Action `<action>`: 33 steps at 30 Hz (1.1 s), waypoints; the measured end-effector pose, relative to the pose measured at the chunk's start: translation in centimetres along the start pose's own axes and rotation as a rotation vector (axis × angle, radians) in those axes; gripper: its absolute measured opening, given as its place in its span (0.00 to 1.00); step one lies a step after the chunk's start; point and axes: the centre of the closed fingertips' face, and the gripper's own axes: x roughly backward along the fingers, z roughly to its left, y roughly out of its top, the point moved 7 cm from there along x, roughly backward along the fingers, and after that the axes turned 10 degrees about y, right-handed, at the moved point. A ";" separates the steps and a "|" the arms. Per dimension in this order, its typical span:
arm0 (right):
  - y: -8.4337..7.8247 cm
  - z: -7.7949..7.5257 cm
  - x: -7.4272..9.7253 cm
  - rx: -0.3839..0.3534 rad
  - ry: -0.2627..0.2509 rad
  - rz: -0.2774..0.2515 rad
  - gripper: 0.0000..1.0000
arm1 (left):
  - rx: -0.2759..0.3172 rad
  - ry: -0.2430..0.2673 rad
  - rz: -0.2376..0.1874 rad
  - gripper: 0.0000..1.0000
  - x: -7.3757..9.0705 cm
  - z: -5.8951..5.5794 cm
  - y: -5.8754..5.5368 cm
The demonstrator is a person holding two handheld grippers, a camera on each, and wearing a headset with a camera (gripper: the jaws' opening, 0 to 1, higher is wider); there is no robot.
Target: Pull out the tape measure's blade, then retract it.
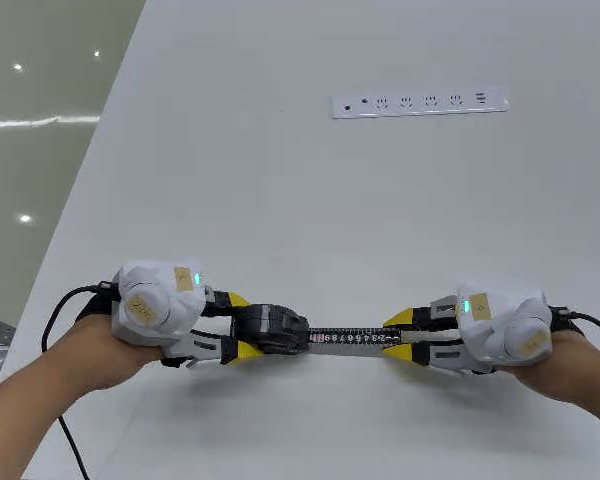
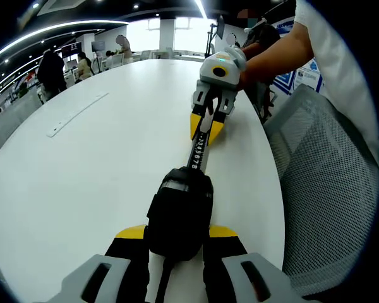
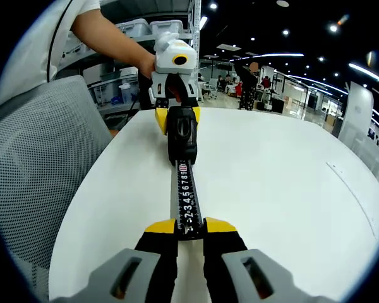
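1. Both grippers are low over the white table (image 1: pixel 280 180), facing each other, with the tape measure stretched between them.
2. The left gripper (image 1: pixel 243 324) is clamped on the tape measure's black case (image 1: pixel 275 328). Its yellow-tipped jaws press on either side of the body, and the case sits on the tabletop near the table's front edge.
3. In the left gripper view the case (image 2: pixel 180 211) sits snug between the jaws, nose pointing away toward the other gripper.
4. The blade (image 1: pixel 350 337) is out! It runs in a straight line from the case's mouth across to the right gripper (image 1: pixel 400 335), just above the table.
5. The right gripper's jaws are closed on the blade's far end. In the right gripper view the printed numbers of the blade (image 3: pixel 185 192) run right down into the pinch.
6. A hand holds each gripper from behind, the left hand (image 1: pixel 90 345) and the right hand (image 1: pixel 570 365).
7. A white power strip (image 1: pixel 420 102) lies well apart, toward the far side of the table.
8. A grey mesh chair (image 2: pixel 316 189) stands beside the table edge.
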 end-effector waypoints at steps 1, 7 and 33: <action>-0.1 0.0 0.2 -0.002 -0.002 0.002 0.12 | 0.000 0.000 0.000 0.30 0.0 0.0 0.0; -0.9 0.2 1.8 -0.012 -0.011 0.019 0.12 | -0.005 -0.001 0.003 0.30 0.0 0.0 0.0; -4.2 0.7 7.1 -0.075 -0.064 0.076 0.12 | -0.004 -0.008 0.005 0.29 -0.1 0.1 0.1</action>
